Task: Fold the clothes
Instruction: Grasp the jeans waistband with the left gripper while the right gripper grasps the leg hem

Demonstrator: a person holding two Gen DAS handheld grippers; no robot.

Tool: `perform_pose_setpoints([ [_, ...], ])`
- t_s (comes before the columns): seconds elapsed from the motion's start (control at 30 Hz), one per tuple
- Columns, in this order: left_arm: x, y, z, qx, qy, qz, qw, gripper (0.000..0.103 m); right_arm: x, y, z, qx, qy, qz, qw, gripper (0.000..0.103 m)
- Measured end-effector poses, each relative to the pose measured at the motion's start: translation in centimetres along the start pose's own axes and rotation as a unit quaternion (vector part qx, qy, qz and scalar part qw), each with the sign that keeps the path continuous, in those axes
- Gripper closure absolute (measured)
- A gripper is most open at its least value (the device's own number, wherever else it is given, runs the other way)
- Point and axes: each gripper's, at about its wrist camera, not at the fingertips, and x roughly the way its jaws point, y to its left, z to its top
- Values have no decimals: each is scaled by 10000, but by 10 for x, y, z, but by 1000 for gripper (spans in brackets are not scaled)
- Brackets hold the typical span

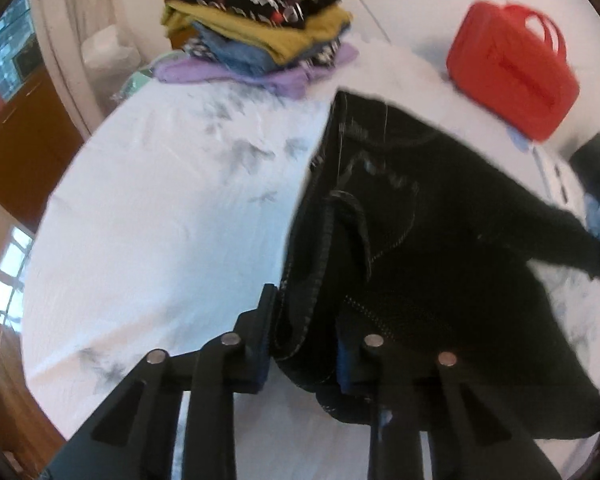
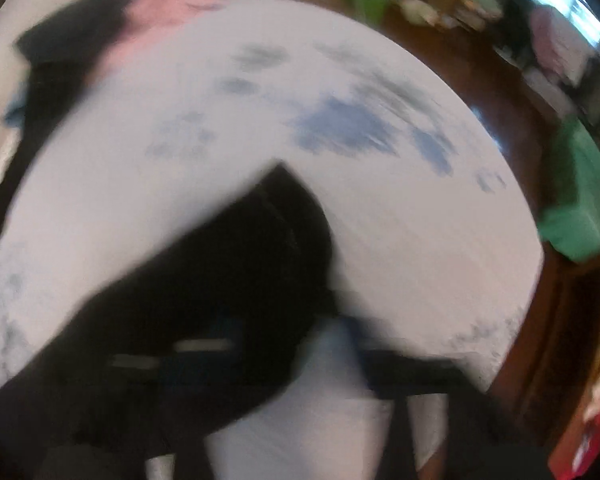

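Note:
Black jeans (image 1: 412, 216) hang over a bed with a white patterned sheet (image 1: 160, 216). My left gripper (image 1: 306, 344) is shut on the jeans' waistband edge, the cloth bunched between its fingers and lifted above the sheet. In the right wrist view, which is heavily blurred, the black jeans (image 2: 228, 280) cover my right gripper (image 2: 296, 340); its fingers are mostly hidden by the cloth, so I cannot tell how the jaws stand.
A stack of folded clothes (image 1: 256, 28) sits at the bed's far end. A red plastic case (image 1: 512, 80) lies at the far right. Pink and dark garments (image 2: 112, 28) lie at the bed's far left in the right view. Wooden floor surrounds the bed.

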Motion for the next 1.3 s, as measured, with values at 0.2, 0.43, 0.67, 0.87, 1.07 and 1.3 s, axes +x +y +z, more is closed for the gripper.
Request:
perform_pose_setpoints([
  [0.2,-23,24,-10,53,192,144,9997,81,-51,-4,3,2,-205,463,9987,83],
  [0.43,-19,48,6,147,621,228,9977,41,-12,-17,-8,-94,615,-411,9972,50],
  [0.67,-9,19,95,418,217,77,9989,23,-50,61,64,-369,-169,1443,9887,47],
  [0.87,63,-19,159,480,510,286,9971,23,-45,153,130,-693,-85,1761,9819,46],
  [1.07,119,-38,192,660,764,462,9938,23,-24,225,197,-1225,-156,1438,9819,37],
  [1.3,166,-45,191,746,1014,542,9906,23,14,285,257,-1644,-250,1259,9780,33],
])
